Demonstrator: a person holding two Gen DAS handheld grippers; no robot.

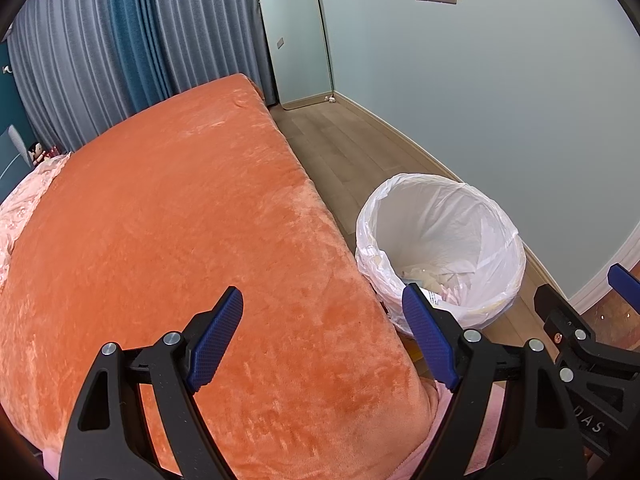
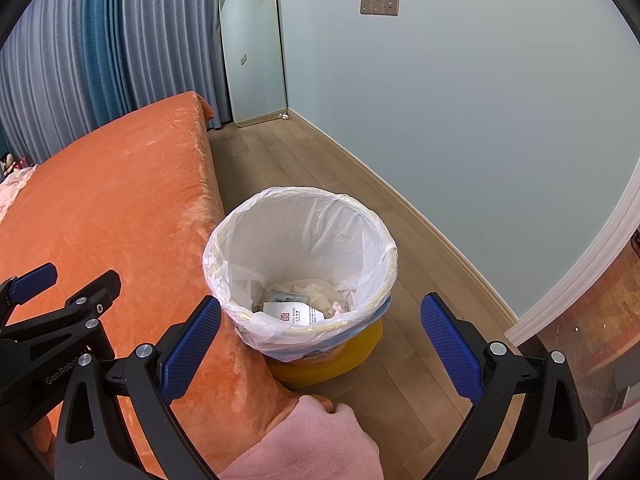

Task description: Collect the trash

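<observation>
Orange bed [image 1: 180, 220]: plush cover fills most of my left wrist view; a pink blanket [image 2: 304, 444] hangs at its near corner in my right wrist view.
Trash bin [image 2: 300, 272]: yellow tub on the wooden floor [image 2: 320, 168], touching the side of the bed near that corner, lined with a white plastic bag [image 1: 440, 220] folded out over the rim.
Trash [image 2: 296, 308]: I see white packets and crumpled paper lying in the bottom of the bag; one packet shows red print.
Left tool [image 1: 324, 340]: released, blue pads wide apart, nothing between them; it hangs over the bed's near end, with its right finger in front of the bin's rim.
Right tool [image 2: 320, 348]: released too, jaws spread and empty, framing the bin from above, just beside the left tool.
Background: pale wall [image 2: 480, 120], a mirror [image 2: 252, 52] leaning in the corner, grey and teal curtains [image 1: 120, 40] behind the bed.
</observation>
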